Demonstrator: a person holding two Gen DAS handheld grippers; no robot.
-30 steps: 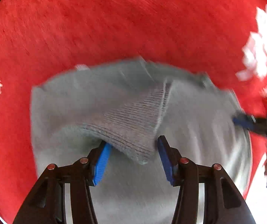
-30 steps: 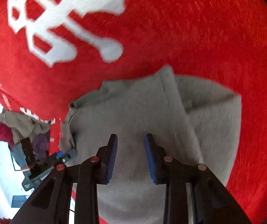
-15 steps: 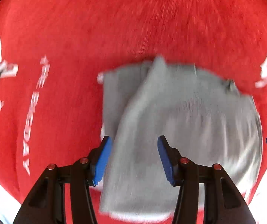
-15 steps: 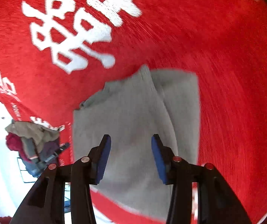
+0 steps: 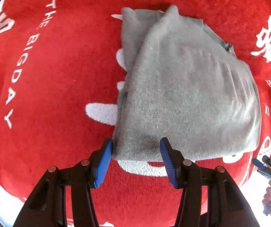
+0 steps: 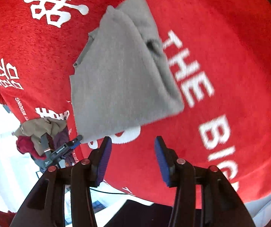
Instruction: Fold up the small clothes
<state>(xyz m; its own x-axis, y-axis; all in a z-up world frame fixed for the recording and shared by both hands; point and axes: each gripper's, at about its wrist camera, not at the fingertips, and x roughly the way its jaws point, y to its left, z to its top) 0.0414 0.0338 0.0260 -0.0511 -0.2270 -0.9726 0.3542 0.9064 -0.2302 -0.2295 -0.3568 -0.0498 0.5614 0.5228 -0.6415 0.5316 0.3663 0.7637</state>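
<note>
A grey knitted garment [image 5: 188, 87] lies folded into a compact bundle on the red cloth [image 5: 50, 94]. It also shows in the right wrist view [image 6: 120, 75]. My left gripper [image 5: 137, 159] is open and empty, its blue pads just above the bundle's near edge. My right gripper [image 6: 132, 157] is open and empty, pulled back from the garment's near corner. The left gripper [image 6: 74, 141] shows small at the left of the right wrist view. The right gripper [image 5: 262, 165] shows at the right edge of the left wrist view.
The red cloth [image 6: 230, 66] carries white letters and characters. A pile of other clothes [image 6: 40, 134], tan, dark red and purple, lies past the cloth's left edge. The cloth's near edge [image 6: 192, 202] drops off to a pale floor below.
The left gripper let go of the ribbed fold. Both grippers drew back from the garment, which now lies folded and farther from both cameras. The right jaws opened wider.
</note>
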